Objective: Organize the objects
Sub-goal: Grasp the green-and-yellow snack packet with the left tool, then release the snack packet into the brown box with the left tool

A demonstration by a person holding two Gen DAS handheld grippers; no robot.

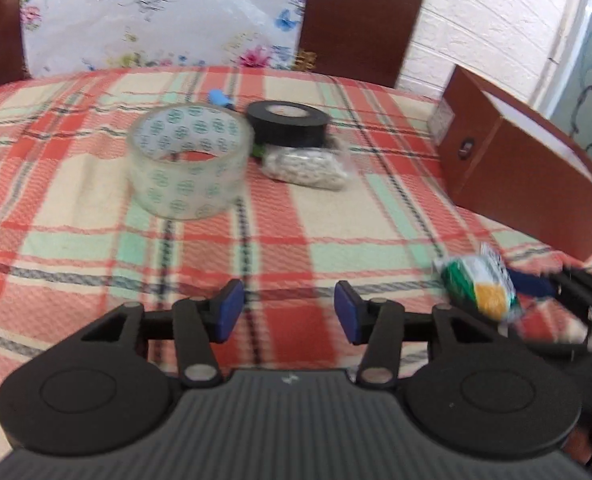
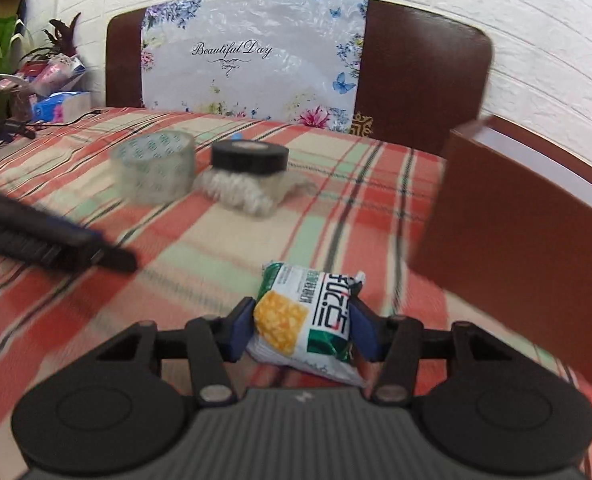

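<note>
1. The right gripper (image 2: 302, 330) has a small snack packet (image 2: 308, 320) between its two blue pads. The pads press on both sides of the packet, so it is gripped.
2. The packet is white, green and yellow. It sits low over the checked cloth (image 2: 216, 248), close to the brown box (image 2: 508, 216). I cannot tell if the packet touches the cloth.
3. The left gripper (image 1: 288, 310) has its pads apart. Nothing is between them, only cloth shows in the gap.
4. In the left view the packet (image 1: 482, 286) is blurry at the right side. The right gripper behind it is cut off by the edge of the picture.
5. A clear tape roll (image 1: 190, 160) lies flat on the cloth, farther back.
6. A black tape roll (image 1: 288, 124) lies just behind and to the right of it.
7. A little bag of white bits (image 1: 308, 166) lies in front of the black roll. It is too blurry to tell what is in it.
8. Something blue (image 1: 221, 98) peeks out behind the tape rolls. Most of it is hidden.
9. The inside of the brown box is hard to see. Only a pale strip shows at the top.
10. In the right view the left gripper is a dark blur at the left side.
</note>
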